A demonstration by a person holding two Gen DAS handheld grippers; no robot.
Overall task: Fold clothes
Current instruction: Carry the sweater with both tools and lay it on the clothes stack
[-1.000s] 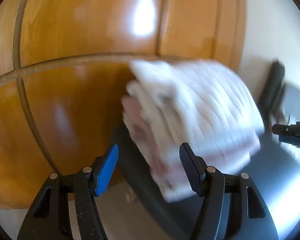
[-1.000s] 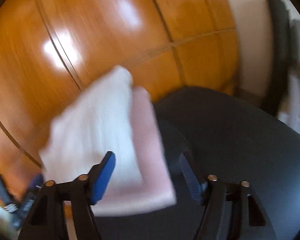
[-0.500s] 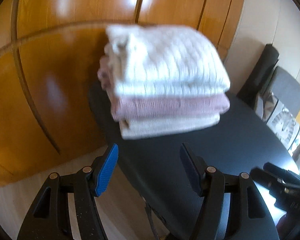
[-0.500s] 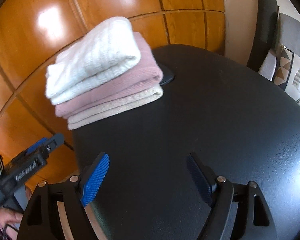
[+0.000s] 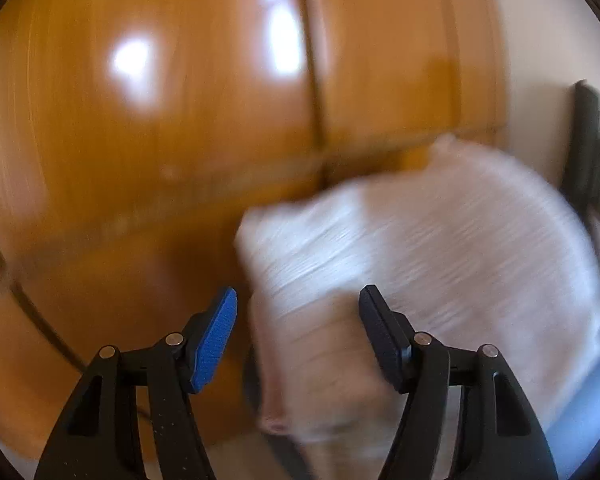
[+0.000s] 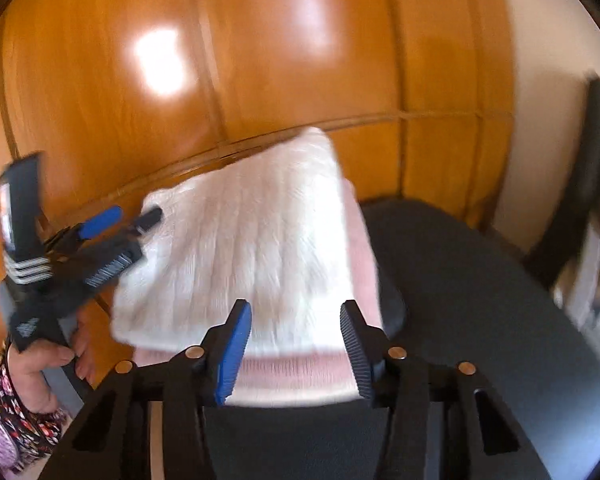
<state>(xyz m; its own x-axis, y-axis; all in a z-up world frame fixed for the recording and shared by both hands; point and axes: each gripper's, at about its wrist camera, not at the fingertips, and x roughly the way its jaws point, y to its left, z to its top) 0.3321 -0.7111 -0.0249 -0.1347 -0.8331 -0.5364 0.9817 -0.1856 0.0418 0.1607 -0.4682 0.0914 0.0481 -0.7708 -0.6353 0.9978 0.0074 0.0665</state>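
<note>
A stack of folded clothes (image 6: 252,248) lies on the black round table (image 6: 480,300): a white ribbed knit on top, a pink one below it, a cream one at the bottom. My right gripper (image 6: 296,328) hovers at the stack's near edge with its jaws closing; the edge shows between the fingertips, and the pads do not press on it. My left gripper (image 6: 126,216) is at the stack's left corner. In the blurred left wrist view the left gripper (image 5: 298,312) stands open, with a corner of the stack (image 5: 440,248) seen between its fingers.
Glossy wooden cupboard doors (image 6: 260,60) rise right behind the table. A dark chair (image 6: 592,160) with a patterned cushion (image 6: 596,280) stands at the right by a pale wall. A hand (image 6: 40,360) in a patterned sleeve holds the left gripper.
Both grippers have moved in close to the stack from farther back over the table. The right jaws are narrower than before. The left jaws look the same width.
</note>
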